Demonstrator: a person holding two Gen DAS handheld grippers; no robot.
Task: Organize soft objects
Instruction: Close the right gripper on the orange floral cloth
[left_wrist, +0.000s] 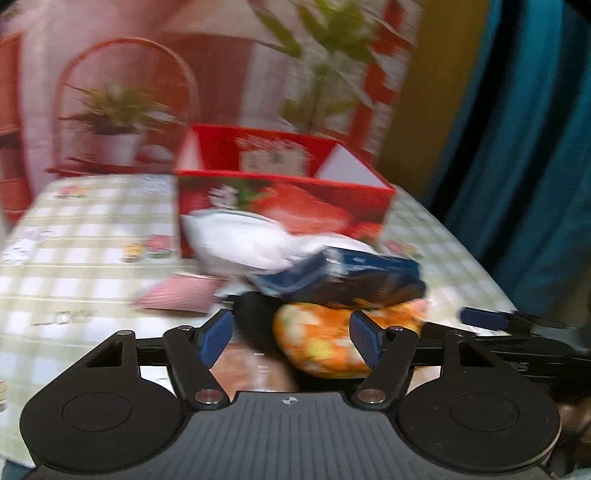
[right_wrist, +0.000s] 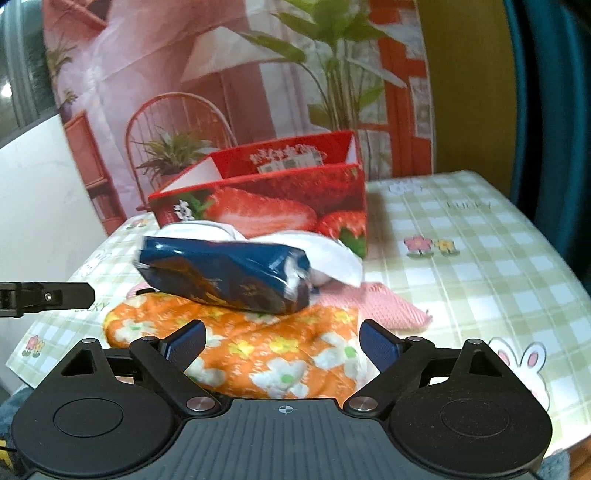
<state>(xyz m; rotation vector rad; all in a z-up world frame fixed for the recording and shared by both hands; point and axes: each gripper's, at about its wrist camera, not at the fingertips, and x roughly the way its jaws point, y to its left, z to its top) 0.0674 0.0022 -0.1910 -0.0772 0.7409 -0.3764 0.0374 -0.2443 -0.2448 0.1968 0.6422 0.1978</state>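
Near the table's (right_wrist: 480, 258) front edge an orange flowered pouch (right_wrist: 258, 354) lies under a blue packet (right_wrist: 221, 277), white cloth (right_wrist: 332, 258) and pink knit (right_wrist: 388, 302) partly hidden behind; strawberry box (right_wrist: 277, 206) beyond. Both left gripper (left_wrist: 291, 336) and right gripper (right_wrist: 282, 341) gape, holding nothing; left view blurred

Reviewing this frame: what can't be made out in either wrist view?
- Inside of the red strawberry-printed cardboard box: hidden by its front wall, both views.
- White soft item: partly covered by the shiny dark blue plastic packet, right view; smeared in the left.
- Left view: motion blur hides the packet's print.
- Pink knitted cloth: mostly buried under the pile.
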